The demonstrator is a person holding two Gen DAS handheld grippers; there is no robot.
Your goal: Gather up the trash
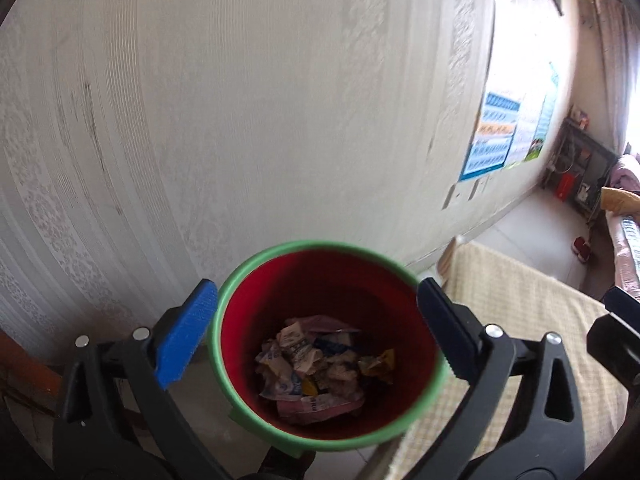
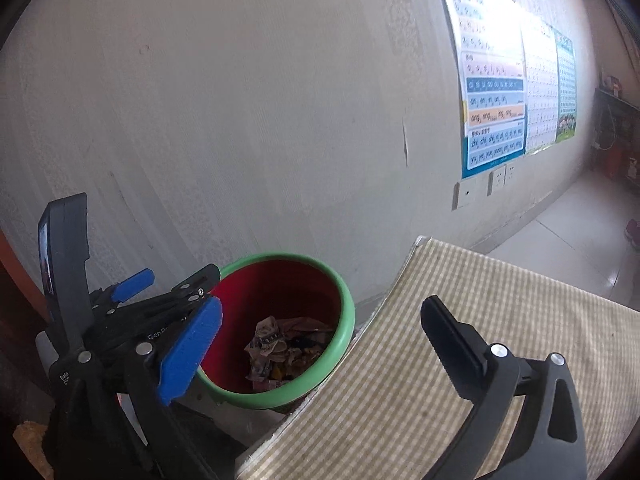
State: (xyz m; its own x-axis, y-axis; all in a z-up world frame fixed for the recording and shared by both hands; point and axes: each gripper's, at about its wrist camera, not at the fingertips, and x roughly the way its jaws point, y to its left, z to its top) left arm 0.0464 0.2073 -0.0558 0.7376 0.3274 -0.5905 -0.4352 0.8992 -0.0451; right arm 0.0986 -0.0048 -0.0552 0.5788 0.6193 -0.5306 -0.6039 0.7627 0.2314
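— Pale wallpapered wall (image 1: 240,120) behind; where's your trash?
— Crumpled wrappers (image 1: 316,364) lie at the bottom of the red bin (image 1: 328,344), beside the checkered table (image 2: 460,360).
— And your grippers?
— Your left gripper (image 1: 316,336) and right gripper (image 2: 320,344) both gape wide, holding nothing

Left gripper (image 1: 316,334) filled the lower part of its own wrist view, jaws spread wide, blue pad at lower left, dark pad at lower right, nothing clamped between them. Right gripper (image 2: 320,344) likewise stood wide apart and empty in the lower half of its view. Left gripper also showed at lower left there, tilted downward.
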